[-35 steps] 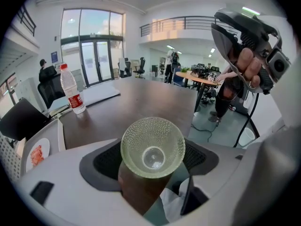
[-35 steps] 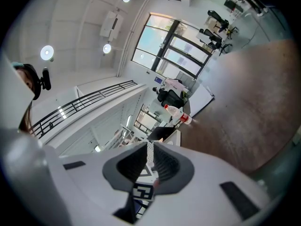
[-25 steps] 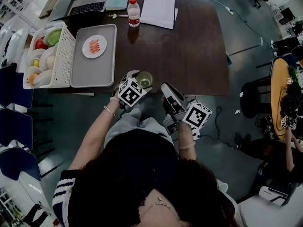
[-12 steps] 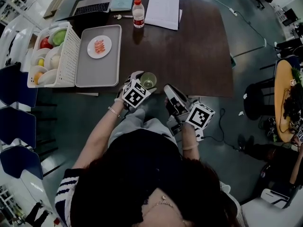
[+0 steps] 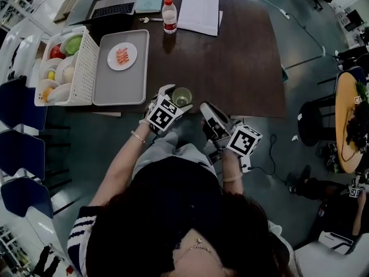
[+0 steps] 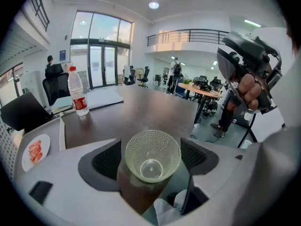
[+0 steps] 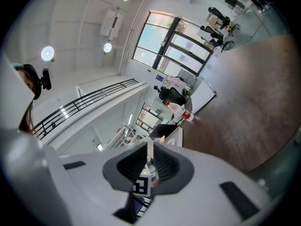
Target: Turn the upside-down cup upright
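A clear dimpled cup (image 5: 181,97) stands mouth up at the front edge of the dark table (image 5: 242,68). My left gripper (image 5: 174,101) is shut on it. In the left gripper view the cup (image 6: 152,155) fills the gap between the two black pads (image 6: 107,160), and its open mouth faces the camera. My right gripper (image 5: 205,109) hangs just off the table's front edge, to the right of the cup, and does not touch it. In the right gripper view, that gripper (image 7: 150,149) has its jaws shut with nothing between them.
A grey tray (image 5: 122,82) with a plate of food (image 5: 121,56) lies at the left, beside a white basket (image 5: 83,68) of bowls and fruit. A water bottle (image 5: 169,16), papers (image 5: 198,13), a notebook (image 5: 149,0) and a laptop (image 5: 109,9) line the far edge. Blue chairs (image 5: 20,154) stand at the left.
The left gripper has tilted slightly with the cup still in it. The right gripper has stayed where it was.
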